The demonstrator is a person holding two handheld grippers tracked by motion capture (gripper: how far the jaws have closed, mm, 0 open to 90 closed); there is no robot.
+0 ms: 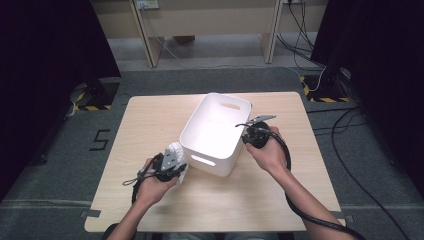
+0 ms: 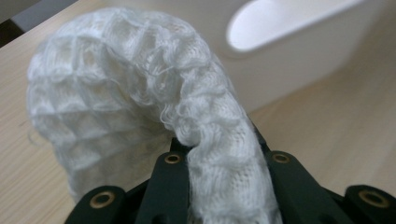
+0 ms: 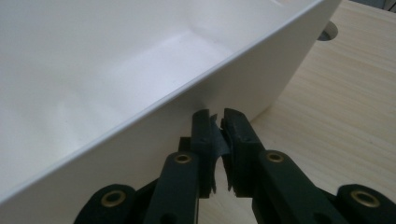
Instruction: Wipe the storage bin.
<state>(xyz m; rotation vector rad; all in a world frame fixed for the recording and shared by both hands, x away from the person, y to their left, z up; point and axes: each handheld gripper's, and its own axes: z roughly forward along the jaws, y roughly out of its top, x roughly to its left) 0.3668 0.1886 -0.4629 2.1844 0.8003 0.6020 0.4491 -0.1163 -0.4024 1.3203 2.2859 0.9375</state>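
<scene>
A white knitted cloth (image 2: 140, 93) arches up out of my left gripper (image 2: 226, 158), whose jaws are shut on one end of it. In the high view the left gripper (image 1: 172, 167) holds the cloth (image 1: 176, 150) just above the table, by the near left corner of a white plastic bin (image 1: 210, 162). The bin (image 2: 303, 56) has an oval handle hole. My right gripper (image 1: 248, 135) sits against the bin's right side. Its jaws (image 3: 217, 126) stand almost together just outside the bin's wall (image 3: 140, 140), below the rim, with nothing between them.
The bin stands in the middle of a light wooden table (image 1: 150, 120). Grey floor surrounds the table, with cables (image 1: 345, 125) at the right and desk legs (image 1: 145, 35) behind. The bin's inside looks bare.
</scene>
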